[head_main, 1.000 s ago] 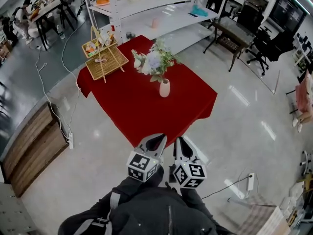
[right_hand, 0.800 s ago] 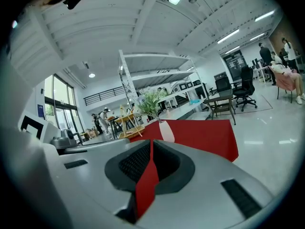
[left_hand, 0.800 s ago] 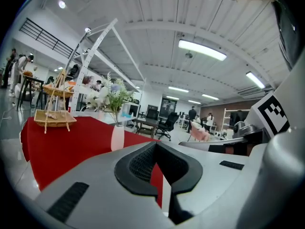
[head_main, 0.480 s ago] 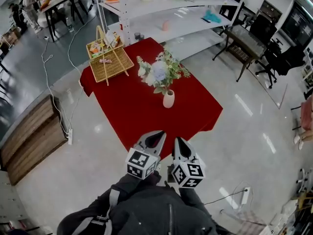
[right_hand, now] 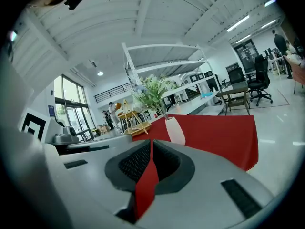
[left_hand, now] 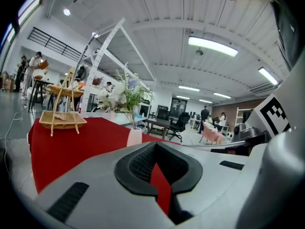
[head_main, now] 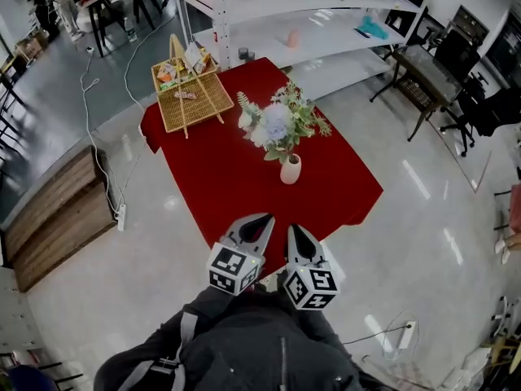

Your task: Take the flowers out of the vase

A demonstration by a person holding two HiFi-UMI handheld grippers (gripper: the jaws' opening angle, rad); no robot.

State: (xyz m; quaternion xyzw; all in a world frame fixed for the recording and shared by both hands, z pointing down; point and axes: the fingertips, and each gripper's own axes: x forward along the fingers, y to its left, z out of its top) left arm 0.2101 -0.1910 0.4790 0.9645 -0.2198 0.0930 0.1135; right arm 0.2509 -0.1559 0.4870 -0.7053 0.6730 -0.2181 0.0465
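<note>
Quick count: one white vase, upright on the red tablecloth, toward its near-right side. One mixed bunch of flowers sitting in it, white and pale blue blooms plus greenery. One wicker basket with a tall handle at the far-left corner, well apart from the vase. One white shelving rack behind the table.

Two grippers, left gripper and right gripper, side by side near the table's closest corner, well apart from the vase. Both pressed together on nothing, showing just a sliver of red cloth between the pads in each gripper view.

Hard to see: basket contents too small to make out. Table legs hidden under the cloth. Vase bottom cut off by the gripper body in the left gripper view. Only a dark jacket visible of the person, cropped at the bottom edge.
</note>
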